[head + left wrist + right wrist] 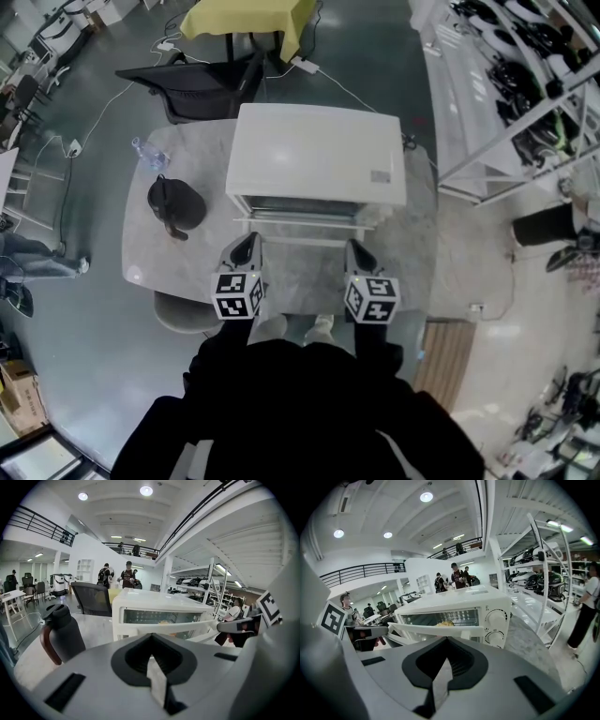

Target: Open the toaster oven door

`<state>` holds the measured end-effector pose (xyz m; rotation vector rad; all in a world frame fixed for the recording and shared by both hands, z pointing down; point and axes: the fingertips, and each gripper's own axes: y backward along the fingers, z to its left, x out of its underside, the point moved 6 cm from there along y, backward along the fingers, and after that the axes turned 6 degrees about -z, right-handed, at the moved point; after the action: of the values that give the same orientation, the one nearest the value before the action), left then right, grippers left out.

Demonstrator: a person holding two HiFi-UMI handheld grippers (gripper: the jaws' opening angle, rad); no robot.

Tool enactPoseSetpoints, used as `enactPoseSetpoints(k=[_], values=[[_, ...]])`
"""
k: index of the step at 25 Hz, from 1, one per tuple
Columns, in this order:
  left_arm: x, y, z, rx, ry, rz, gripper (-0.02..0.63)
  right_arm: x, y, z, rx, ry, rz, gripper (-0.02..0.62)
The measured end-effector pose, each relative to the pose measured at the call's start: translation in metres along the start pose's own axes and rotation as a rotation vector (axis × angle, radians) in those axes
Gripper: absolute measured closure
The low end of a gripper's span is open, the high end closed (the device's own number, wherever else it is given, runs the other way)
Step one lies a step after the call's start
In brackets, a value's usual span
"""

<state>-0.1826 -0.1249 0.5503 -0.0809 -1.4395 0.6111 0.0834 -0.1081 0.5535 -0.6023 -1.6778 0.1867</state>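
A white toaster oven (319,155) stands on the marble table (141,244). Its glass door (440,631) hangs partly open, tilted toward me, with its handle bar (298,221) forward. Something yellowish (446,623) lies inside. My left gripper (246,247) hovers just in front of the door's left end, jaws shut on nothing. In front of the door's right end, my right gripper (358,253) is likewise shut and empty. Neither touches the door. From the left gripper (157,681) view, the oven (159,613) is straight ahead; the right gripper (440,681) view also shows the two knobs (495,618).
A black jug (175,203) stands left of the oven, and a plastic bottle (148,152) lies behind it. A black office chair (197,84) and a yellow-covered table (248,19) are beyond the table. White shelving (506,103) runs along the right. People stand far off.
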Motion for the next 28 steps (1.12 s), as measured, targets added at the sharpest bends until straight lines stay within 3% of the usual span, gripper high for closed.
enactPoseSetpoints(k=[28], values=[[0.031, 0.013, -0.003, 0.016, -0.009, 0.114, 0.603, 0.031, 0.009, 0.002, -0.028, -0.024, 0.103, 0.592]])
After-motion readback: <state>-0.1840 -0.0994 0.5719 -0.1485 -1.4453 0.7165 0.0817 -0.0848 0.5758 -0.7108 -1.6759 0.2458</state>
